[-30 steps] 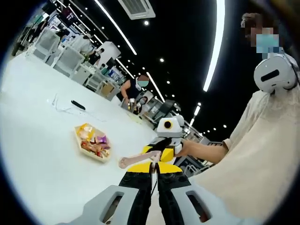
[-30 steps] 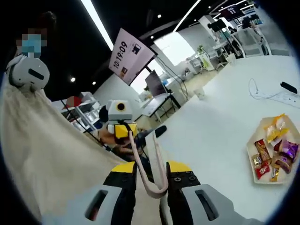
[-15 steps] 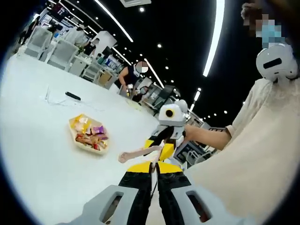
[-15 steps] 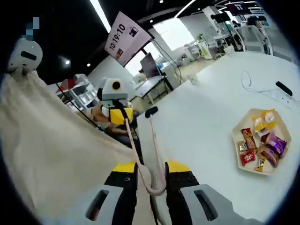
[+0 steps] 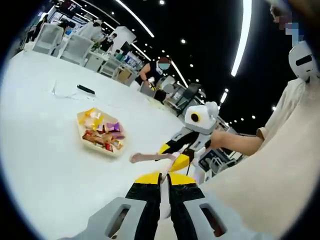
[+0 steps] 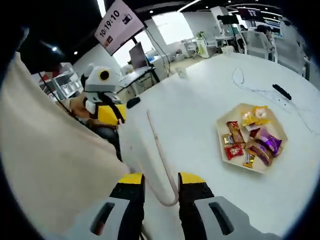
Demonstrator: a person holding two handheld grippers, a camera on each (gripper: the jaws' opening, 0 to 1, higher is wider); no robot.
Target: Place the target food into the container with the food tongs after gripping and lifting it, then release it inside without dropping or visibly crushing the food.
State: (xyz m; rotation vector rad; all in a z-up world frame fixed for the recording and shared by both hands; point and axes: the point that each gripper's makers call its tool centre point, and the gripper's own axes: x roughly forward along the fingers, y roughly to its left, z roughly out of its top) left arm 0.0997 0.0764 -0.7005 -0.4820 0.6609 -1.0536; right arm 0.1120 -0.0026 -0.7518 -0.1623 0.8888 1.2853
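Food: assorted wrapped snacks [image 6: 252,142] (red, yellow, purple, brown wrappers) lying in a shallow hexagonal cream tray [image 6: 223,121], which sits flat on the white table [image 6: 200,105]; same tray [image 5: 81,131] and snacks [image 5: 103,136] appear in the left gripper view. Landmark for positions: the tray. Food tongs [image 6: 161,160], pale pink, are held at their looped end between the jaws of the right gripper [image 6: 161,186], which is clamped onto them; the two arms run forward over the table, tips in the air and well apart from the tray, with nothing between them. In the left gripper view the tongs [image 5: 150,157] show side-on, the tip pointing toward the tray and stopping short of its near edge, no contact with any snack. Right gripper [image 5: 179,156] enters that view from the right, yellow and black body, a person's forearm [image 5: 237,143] behind it. Left gripper [image 5: 164,186]: jaws drawn close together with a thin pale strip in the gap; cannot tell whether they pinch anything. Left gripper [image 6: 107,112] seen in the right gripper view, well apart from the tray on the far side of the tongs. Beyond the tray: a dark flat object [image 5: 85,89] and a thin cable [image 6: 250,87] on the table. Cream sleeve [image 6: 45,150] alongside
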